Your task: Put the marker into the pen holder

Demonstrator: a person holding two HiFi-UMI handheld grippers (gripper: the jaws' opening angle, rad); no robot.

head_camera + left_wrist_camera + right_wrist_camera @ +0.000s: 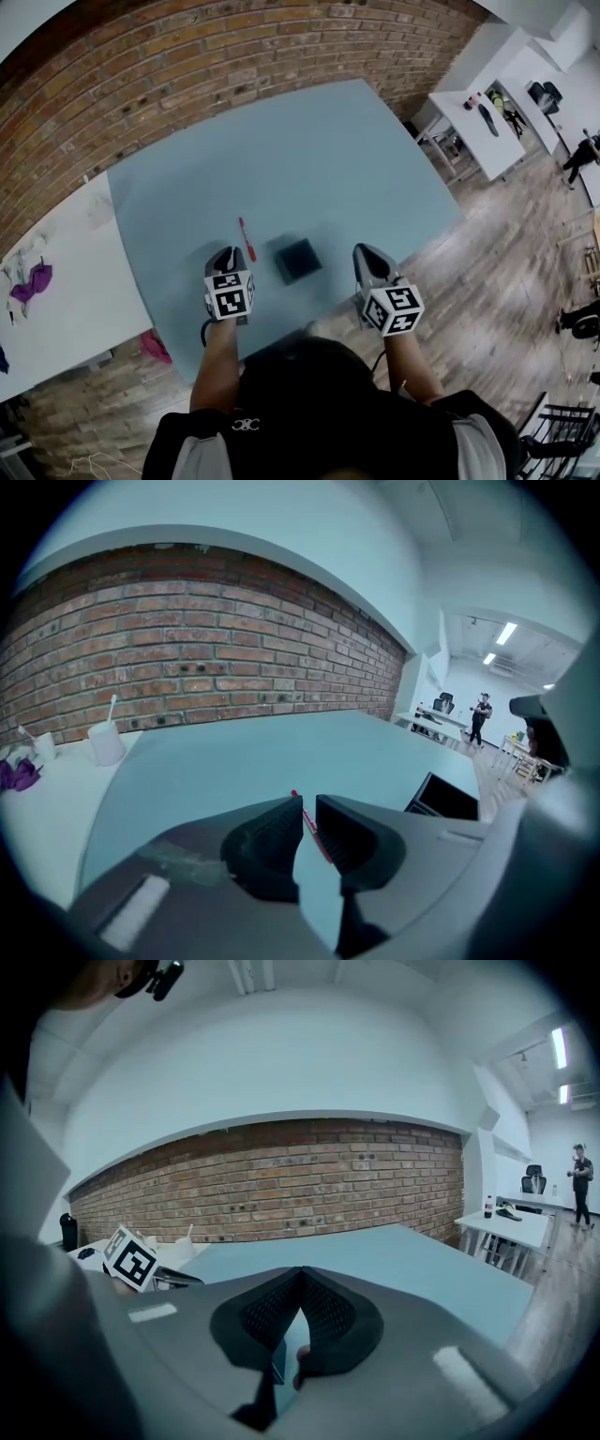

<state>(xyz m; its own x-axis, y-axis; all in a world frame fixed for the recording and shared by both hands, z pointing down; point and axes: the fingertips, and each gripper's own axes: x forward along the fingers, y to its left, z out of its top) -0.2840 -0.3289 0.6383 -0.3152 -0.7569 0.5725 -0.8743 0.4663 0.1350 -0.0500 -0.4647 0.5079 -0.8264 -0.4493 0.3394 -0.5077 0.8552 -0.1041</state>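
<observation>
One slim red marker [246, 240] lay flat on the light-blue tabletop [309, 159], long axis 11-to-5 o'clock, cap end unclear. Dark square pen holder [298, 260] sat near, at its 4 o'clock. Left gripper [228, 253] jaws parted astride the marker, not gripping. Right gripper [367, 251] clenched, empty.

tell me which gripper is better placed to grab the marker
Probably left: the left gripper sits short of the marker, jaws apart and lined up on it. The right gripper is past the pen holder, jaws together.
</observation>
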